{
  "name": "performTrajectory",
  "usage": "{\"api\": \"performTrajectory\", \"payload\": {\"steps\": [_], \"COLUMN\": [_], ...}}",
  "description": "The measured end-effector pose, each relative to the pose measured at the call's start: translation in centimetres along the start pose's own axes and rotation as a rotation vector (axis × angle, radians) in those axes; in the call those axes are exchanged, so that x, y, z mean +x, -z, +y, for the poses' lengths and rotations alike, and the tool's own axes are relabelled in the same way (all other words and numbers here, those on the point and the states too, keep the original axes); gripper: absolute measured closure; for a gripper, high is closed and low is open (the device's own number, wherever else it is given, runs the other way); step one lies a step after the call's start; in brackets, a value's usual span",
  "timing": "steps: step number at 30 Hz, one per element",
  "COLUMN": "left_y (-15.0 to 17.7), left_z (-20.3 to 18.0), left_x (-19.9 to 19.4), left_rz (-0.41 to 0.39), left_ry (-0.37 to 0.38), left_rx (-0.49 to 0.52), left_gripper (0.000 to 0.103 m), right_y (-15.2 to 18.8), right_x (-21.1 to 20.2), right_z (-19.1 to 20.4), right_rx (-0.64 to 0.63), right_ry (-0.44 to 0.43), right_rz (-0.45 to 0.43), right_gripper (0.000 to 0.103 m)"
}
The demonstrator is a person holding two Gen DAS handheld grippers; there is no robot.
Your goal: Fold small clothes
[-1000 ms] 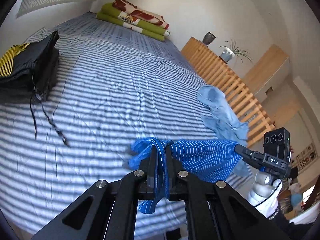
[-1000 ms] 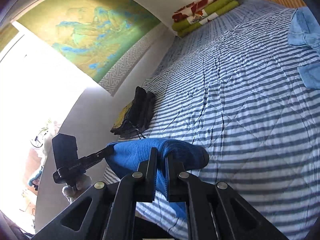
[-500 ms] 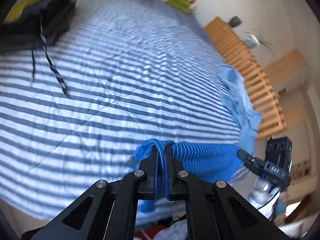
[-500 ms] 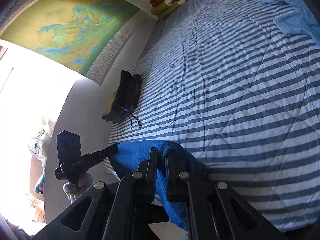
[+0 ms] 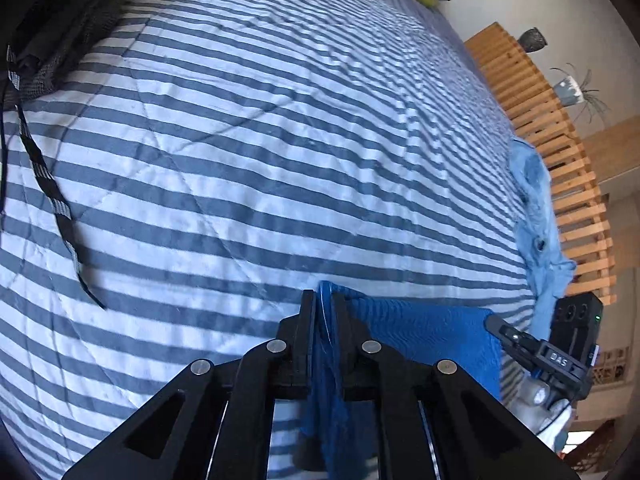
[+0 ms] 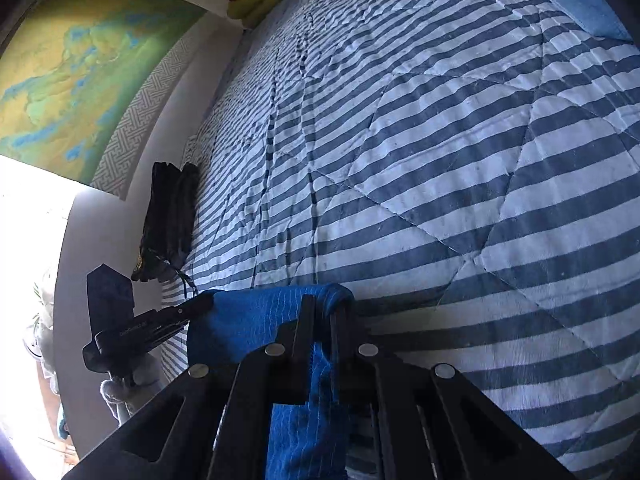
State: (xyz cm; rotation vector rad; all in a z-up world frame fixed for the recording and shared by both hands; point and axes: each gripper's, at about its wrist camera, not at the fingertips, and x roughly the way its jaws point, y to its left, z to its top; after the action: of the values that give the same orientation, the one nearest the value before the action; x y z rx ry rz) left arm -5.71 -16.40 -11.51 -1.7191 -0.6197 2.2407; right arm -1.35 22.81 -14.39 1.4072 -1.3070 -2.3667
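Tongs (image 5: 323, 300) (image 6: 323, 305) both nearly shut, pinching blue garment (image 5: 420, 328).

I am holding a blue garment (image 5: 424, 332) with fine white pinstripes, stretched between my two grips at the bottom of both frames. In the left wrist view it is running as a taut band from lower centre toward the lower right, with a bunched fold hanging down at the bottom edge. In the right wrist view the same cloth (image 6: 248, 320) is spanning from lower centre to the lower left, its top edge rolled over and a loose flap drooping below. It is hanging just above the near edge of the striped bedcover (image 5: 248, 168), creased but not spread flat.
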Motion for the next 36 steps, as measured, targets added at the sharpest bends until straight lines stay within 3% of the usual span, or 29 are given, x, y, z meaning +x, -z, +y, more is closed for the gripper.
{"api": "performTrajectory", "payload": {"steps": [2, 6, 11, 15, 18, 23, 27, 28, 30, 36], "left_y": [-0.1, 0.1, 1.4, 0.3, -0.3, -0.9, -0.5, -0.3, 0.4, 3.5], "left_z": [0.7, 1.2, -1.8, -2.5, -2.8, -2.0, -2.0, -2.1, -2.0, -1.7], "left_x": [-0.4, -2.7, -4.2, -2.1, -0.7, 1.6, 1.3, 1.2, 0.0, -5.6], "left_rz": [-0.006, -0.071, -0.115, -0.049, -0.033, 0.029, 0.004, -0.007, -0.043, -0.165], "left_ry": [0.017, -0.042, -0.020, 0.000, -0.040, -0.001, 0.003, -0.002, -0.009, 0.086], "left_rx": [-0.018, -0.005, 0.138, 0.112, 0.114, 0.072, 0.061, 0.066, 0.044, -0.040], "left_gripper": [0.094, 0.096, 0.096, 0.093, 0.090, 0.089, 0.096, 0.097, 0.097, 0.098], "right_y": [-0.2, -0.7, -0.5, 0.9, 1.8, 0.7, 0.0, 0.2, 0.8, 3.7], "right_x": [0.2, 0.0, -2.2, -4.1, -4.0, -2.2, -0.3, -0.6, -1.7, -6.2], "right_z": [-0.2, -0.3, 1.7, 4.9, 6.3, 3.9, 2.6, 2.6, 3.2, 4.8], "right_rx": [0.001, 0.000, -0.087, -0.221, -0.304, -0.209, -0.134, -0.130, -0.154, -0.238], "right_ry": [0.008, 0.004, 0.045, 0.120, 0.203, 0.230, 0.193, 0.172, 0.133, 0.052], "right_rz": [0.010, 0.045, 0.031, -0.030, -0.047, 0.004, 0.023, 0.009, -0.025, -0.141], "right_gripper": [0.097, 0.094, 0.094, 0.094, 0.091, 0.084, 0.085, 0.095, 0.097, 0.097]}}
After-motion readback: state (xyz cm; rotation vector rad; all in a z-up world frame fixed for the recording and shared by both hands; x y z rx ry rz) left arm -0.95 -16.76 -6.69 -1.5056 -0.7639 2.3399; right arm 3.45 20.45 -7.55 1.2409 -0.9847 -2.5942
